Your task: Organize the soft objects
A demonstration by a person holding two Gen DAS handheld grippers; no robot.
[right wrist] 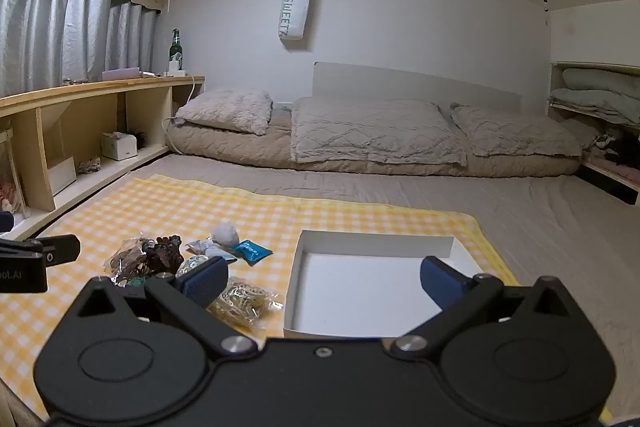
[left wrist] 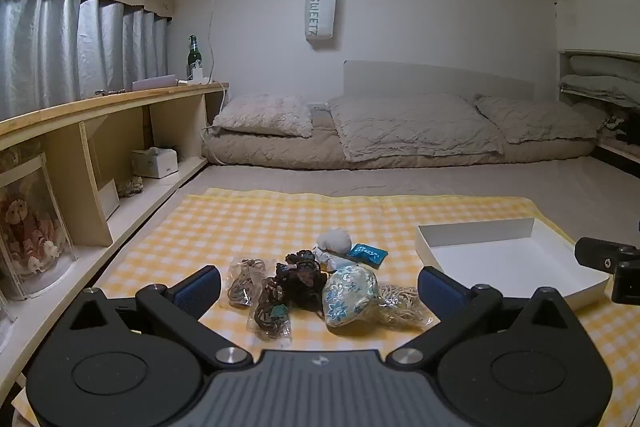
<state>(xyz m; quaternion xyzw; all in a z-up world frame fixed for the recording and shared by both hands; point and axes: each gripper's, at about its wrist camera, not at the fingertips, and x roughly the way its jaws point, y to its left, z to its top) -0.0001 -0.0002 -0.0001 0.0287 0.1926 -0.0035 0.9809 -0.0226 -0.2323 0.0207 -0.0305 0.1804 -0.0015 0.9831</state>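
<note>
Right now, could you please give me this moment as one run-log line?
left gripper: open, empty | right gripper: open, empty | white box: empty | soft items pile: on checked cloth, untouched

The left gripper (left wrist: 319,285) is wide open. Its two blue fingers (left wrist: 198,289) stand far apart and nothing is pinched between them. It tips down a little and floats just above the yellow checked cloth (left wrist: 256,215), near the cloth's front edge. The right gripper (right wrist: 324,277) is wide open too, and it holds nothing. It also tips down a little, over the same cloth, on the right side of the left gripper and close beside it.
</note>
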